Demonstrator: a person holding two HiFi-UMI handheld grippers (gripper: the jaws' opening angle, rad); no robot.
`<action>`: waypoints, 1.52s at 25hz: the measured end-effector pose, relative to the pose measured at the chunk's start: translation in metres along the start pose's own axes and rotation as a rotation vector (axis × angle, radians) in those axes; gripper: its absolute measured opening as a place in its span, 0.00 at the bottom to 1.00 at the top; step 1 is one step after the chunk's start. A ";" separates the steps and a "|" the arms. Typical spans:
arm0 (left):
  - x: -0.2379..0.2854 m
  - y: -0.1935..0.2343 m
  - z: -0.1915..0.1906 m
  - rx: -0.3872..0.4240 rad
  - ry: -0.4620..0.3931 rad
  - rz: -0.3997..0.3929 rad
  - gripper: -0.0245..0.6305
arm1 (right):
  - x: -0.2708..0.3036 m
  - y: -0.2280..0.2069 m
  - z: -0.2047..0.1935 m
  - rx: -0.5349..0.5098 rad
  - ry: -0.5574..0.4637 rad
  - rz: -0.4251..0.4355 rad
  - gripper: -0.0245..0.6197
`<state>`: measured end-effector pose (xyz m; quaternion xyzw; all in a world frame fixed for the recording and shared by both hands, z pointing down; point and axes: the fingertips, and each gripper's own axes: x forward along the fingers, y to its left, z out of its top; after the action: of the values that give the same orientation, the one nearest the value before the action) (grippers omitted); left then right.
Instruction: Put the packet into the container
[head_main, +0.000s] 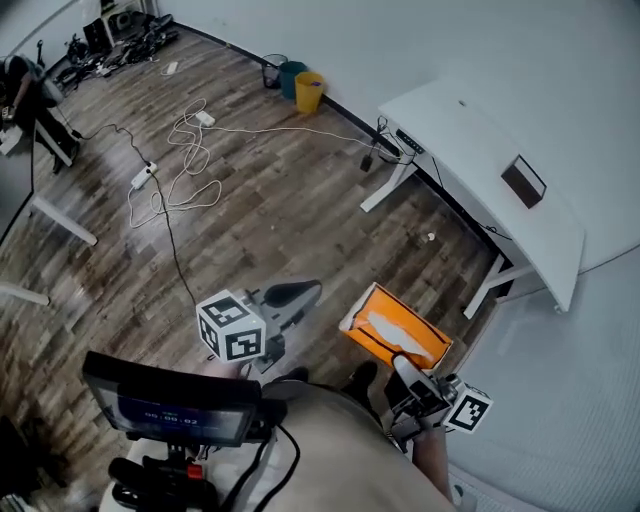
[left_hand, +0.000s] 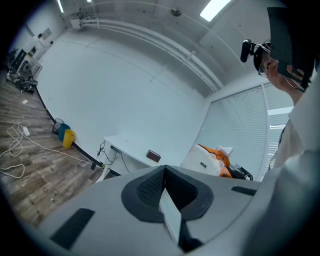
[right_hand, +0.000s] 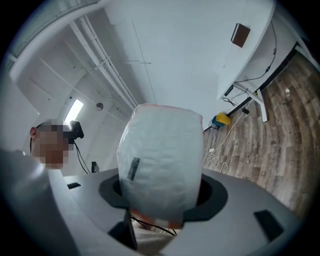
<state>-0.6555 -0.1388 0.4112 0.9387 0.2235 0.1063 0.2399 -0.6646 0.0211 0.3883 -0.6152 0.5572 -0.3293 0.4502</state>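
Observation:
My right gripper (head_main: 405, 362) is shut on the packet (head_main: 394, 336), an orange pack with a white patch, held in the air at the lower right of the head view. In the right gripper view the packet (right_hand: 162, 160) shows its pale crinkled back and fills the space between the jaws. My left gripper (head_main: 292, 293), with its marker cube (head_main: 232, 328), hangs over the wooden floor left of the packet. Its jaws are together with nothing between them (left_hand: 167, 200). A yellow bin (head_main: 308, 91) and a teal bin (head_main: 290, 76) stand by the far wall.
A white desk (head_main: 470, 150) with a small dark box (head_main: 523, 181) stands at the right against the wall. White cables (head_main: 185, 160) and a power strip (head_main: 142, 176) lie across the wooden floor. Equipment is piled at the far left corner (head_main: 120, 35).

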 end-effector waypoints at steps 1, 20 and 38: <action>-0.002 0.003 0.001 0.004 -0.004 0.014 0.05 | 0.004 -0.004 0.001 0.006 0.016 0.008 0.44; 0.140 -0.026 0.058 0.064 -0.107 0.357 0.05 | -0.015 -0.075 0.185 0.169 0.332 0.224 0.44; 0.309 0.054 0.073 0.064 -0.045 0.180 0.05 | -0.013 -0.162 0.323 0.115 0.150 0.149 0.44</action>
<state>-0.3426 -0.0651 0.4037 0.9643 0.1363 0.0993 0.2043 -0.3107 0.0896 0.4163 -0.5189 0.6134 -0.3715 0.4652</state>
